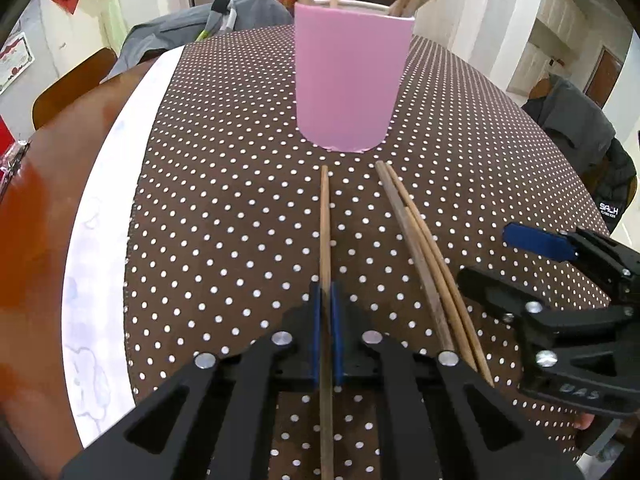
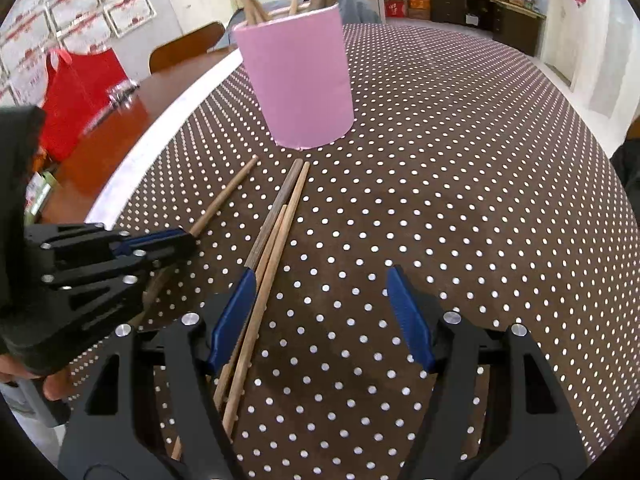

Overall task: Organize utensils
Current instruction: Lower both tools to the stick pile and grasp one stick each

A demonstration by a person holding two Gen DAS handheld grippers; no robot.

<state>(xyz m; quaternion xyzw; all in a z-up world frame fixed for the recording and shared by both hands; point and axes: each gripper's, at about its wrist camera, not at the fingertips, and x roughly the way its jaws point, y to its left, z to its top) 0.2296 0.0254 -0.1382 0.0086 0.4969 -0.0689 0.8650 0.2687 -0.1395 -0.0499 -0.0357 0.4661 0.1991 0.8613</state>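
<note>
Left tongs (image 1: 326, 332): the blue pads are seen clamped together on a single pale wooden chopstick (image 1: 325, 224), taken at mid-length, judged so that it stays balanced when lifted.
Right tongs (image 2: 324, 320): the jaws are held wide apart, empty; the left pad is set just beside the cluster of three wooden chopsticks (image 2: 276, 232), judged to be lined up to straddle them.
Loose chopsticks: four are counted lying on the bench, one alone and three side by side, one of these darker; all are pointed toward the cup.
Pink cylindrical cup (image 1: 350, 80): one is stood upright just beyond the chopstick tips, near enough for short transfers; several sticks are already held in it, their count cut off by the frame.
Brown white-dotted cloth on the bench (image 1: 224, 184): one, laid under everything.
Tongs: two.
</note>
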